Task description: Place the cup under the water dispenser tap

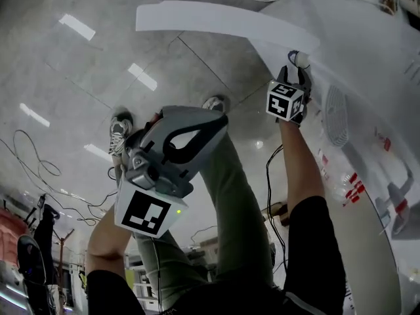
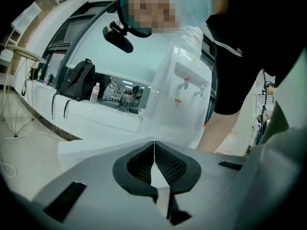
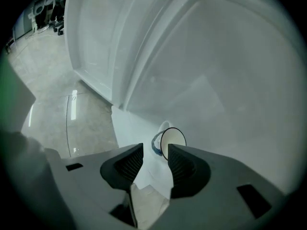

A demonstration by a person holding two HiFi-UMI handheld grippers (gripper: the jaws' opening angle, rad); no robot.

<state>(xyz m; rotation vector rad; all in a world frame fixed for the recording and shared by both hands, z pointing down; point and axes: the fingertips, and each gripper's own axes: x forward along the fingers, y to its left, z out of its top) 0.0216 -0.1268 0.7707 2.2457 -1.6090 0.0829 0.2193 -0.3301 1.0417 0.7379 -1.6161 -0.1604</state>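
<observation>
A small white cup [image 1: 300, 58] with a blue band sits on the white surface [image 1: 367, 51] at the upper right. My right gripper [image 1: 293, 76] reaches toward it from just below. In the right gripper view the cup [image 3: 170, 142] shows its dark-rimmed mouth just past the fingertips, close to the right finger [image 3: 180, 162]. The right gripper [image 3: 155, 150] is open and holds nothing. My left gripper [image 1: 210, 120] hangs low near the person's legs; its pads [image 2: 163, 159] meet in a thin line with nothing between them. The white water dispenser [image 2: 184, 85] with two taps appears in the left gripper view.
Grey tiled floor [image 1: 79, 71] lies below, with loose cables [image 1: 33, 166] at the left. The person's shoes [image 1: 119, 128] stand on it. A black backpack [image 2: 76, 78] and a bottle [image 2: 95, 92] rest on a far counter. A white table edge [image 1: 216, 18] juts out at the top.
</observation>
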